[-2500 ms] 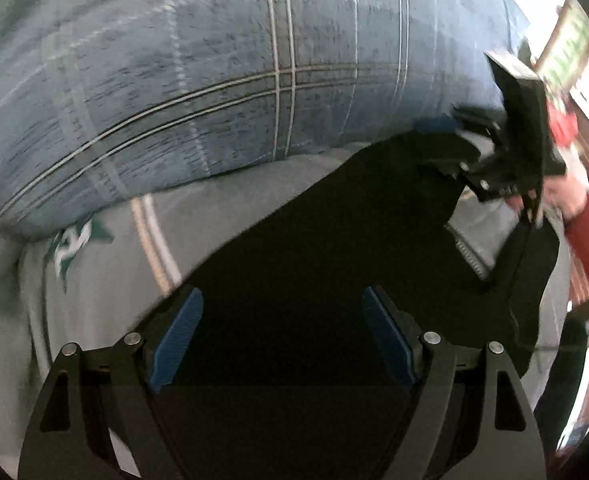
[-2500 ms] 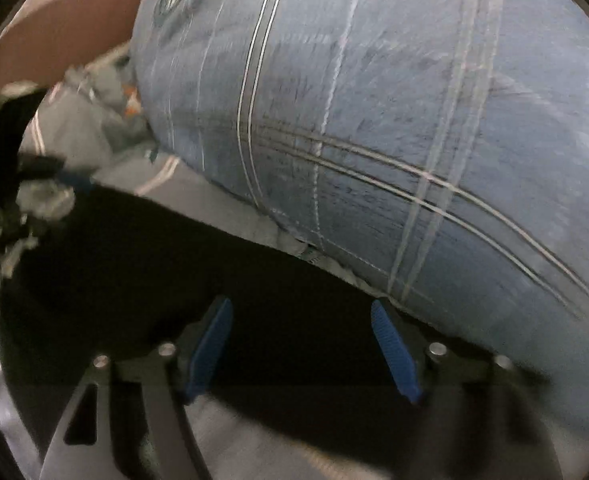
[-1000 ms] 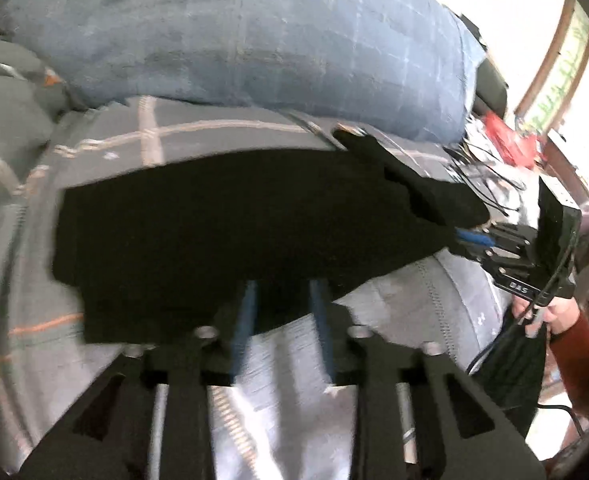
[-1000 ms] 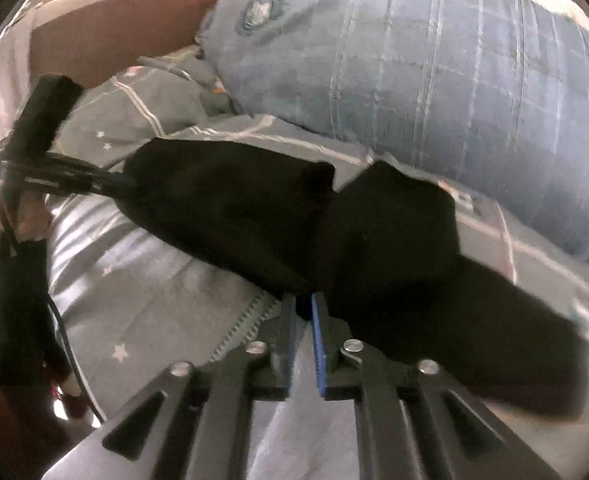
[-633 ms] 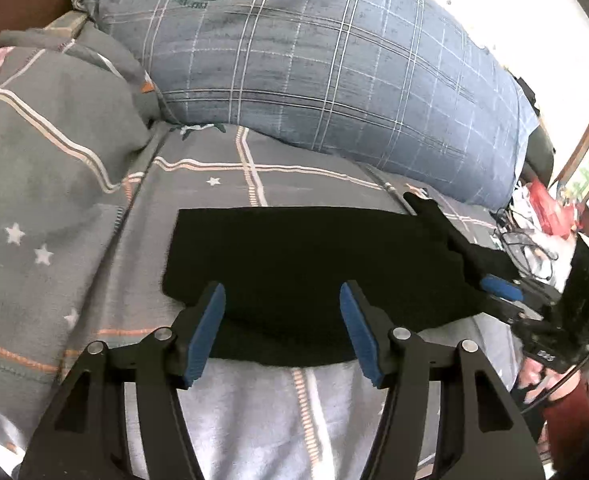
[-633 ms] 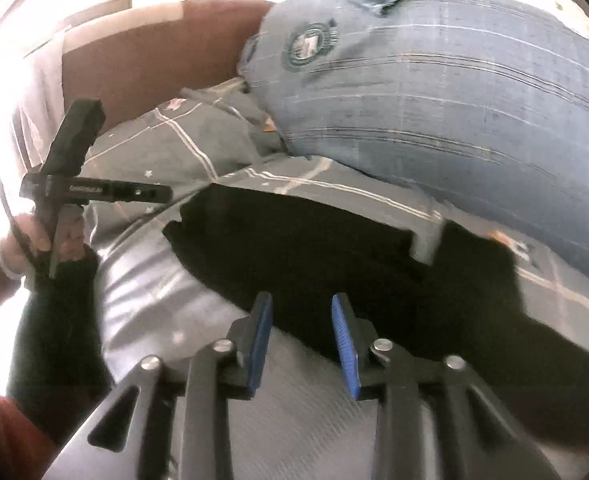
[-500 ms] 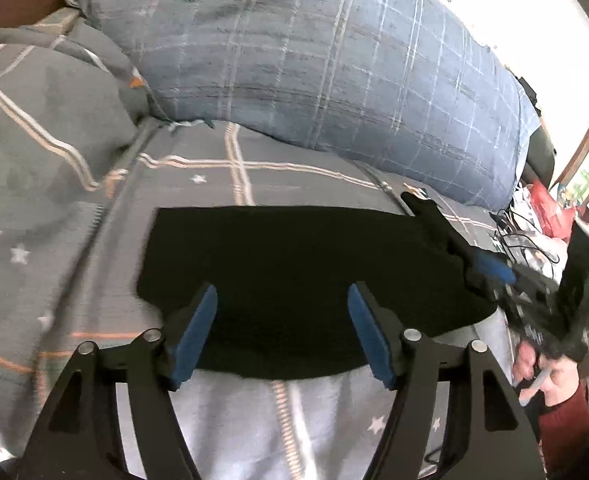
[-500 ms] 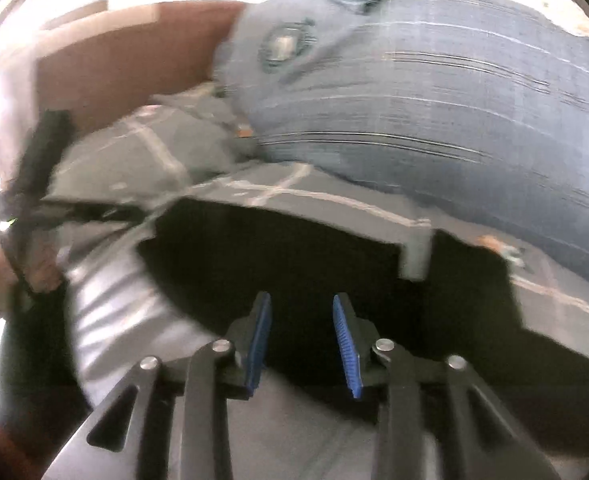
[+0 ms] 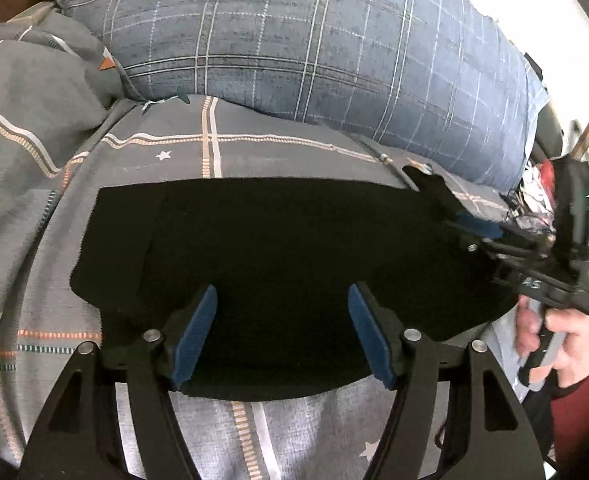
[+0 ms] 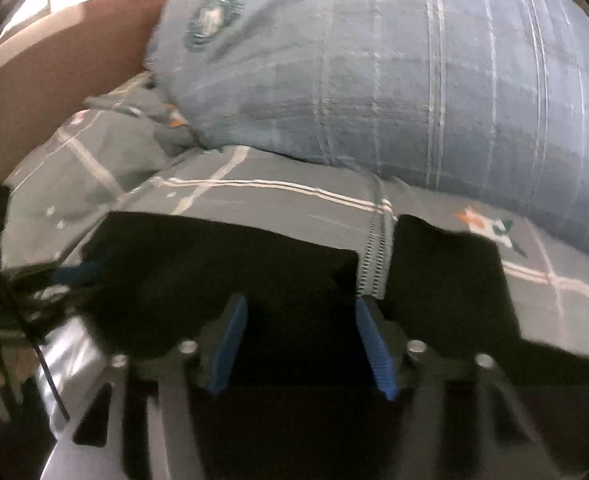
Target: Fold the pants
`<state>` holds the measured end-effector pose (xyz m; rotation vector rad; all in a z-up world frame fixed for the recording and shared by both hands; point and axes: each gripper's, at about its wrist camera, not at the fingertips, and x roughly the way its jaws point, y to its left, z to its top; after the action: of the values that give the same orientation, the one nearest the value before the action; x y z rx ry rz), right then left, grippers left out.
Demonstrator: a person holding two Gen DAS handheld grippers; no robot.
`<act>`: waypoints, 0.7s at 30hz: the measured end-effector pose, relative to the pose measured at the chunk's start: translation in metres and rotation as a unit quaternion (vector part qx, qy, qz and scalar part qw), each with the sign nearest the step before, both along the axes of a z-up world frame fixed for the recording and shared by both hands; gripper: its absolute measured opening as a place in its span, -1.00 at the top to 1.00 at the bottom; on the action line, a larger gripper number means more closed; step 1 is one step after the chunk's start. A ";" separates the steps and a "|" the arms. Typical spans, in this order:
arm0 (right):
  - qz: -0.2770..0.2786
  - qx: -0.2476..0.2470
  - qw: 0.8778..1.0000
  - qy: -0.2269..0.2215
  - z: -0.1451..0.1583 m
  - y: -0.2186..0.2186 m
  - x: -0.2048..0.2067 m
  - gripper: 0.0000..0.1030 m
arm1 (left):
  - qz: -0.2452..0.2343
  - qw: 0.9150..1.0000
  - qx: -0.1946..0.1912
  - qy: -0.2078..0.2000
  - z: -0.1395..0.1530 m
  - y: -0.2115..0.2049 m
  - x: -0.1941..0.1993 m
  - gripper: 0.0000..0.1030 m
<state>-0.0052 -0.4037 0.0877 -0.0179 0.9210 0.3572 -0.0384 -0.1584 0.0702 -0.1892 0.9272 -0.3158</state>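
Note:
The black pants [image 9: 294, 240] lie folded flat on the grey bedspread [image 9: 254, 152]. My left gripper [image 9: 282, 332] stands open just above their near edge, with cloth under the blue pads but not pinched. At the pants' right end is my right gripper [image 9: 474, 232], held by a hand [image 9: 554, 336]. In the right wrist view the pants [image 10: 214, 272] fill the lower half, with a strip of bedspread showing between two black parts. The right gripper [image 10: 302, 344] hovers over them with its jaws opening and nothing pressed between the pads. The left gripper [image 10: 78, 272] shows blurred at the left.
A big blue plaid pillow [image 9: 314, 52] lies right behind the pants. A rumpled grey quilt [image 9: 26, 120] rises on the left. A brown headboard [image 10: 74, 60] stands at the back. Cables and clutter [image 9: 534, 200] sit beyond the bed's right side.
Both grippers went from nearly shut on the black cloth to open and let it go. The pants have settled flat on the bed. The right gripper has moved in over them.

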 end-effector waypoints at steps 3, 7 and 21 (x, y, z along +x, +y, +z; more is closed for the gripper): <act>0.009 0.007 1.000 0.024 -0.008 0.003 0.006 0.72 | 0.014 1.000 0.002 -0.003 0.008 0.011 0.002 -0.31; 0.013 0.010 1.000 -0.013 0.015 -0.004 -0.002 0.79 | 0.045 0.999 0.002 -0.029 0.028 0.036 -0.002 -0.31; -0.039 0.030 0.998 -0.040 0.032 -0.040 0.006 0.24 | 0.022 0.999 0.044 -0.012 0.001 0.009 0.008 -0.42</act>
<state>0.0004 -0.4440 0.1198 0.0582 0.8298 0.3099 -0.0308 -0.1493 0.0714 -0.1246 0.9093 -0.2368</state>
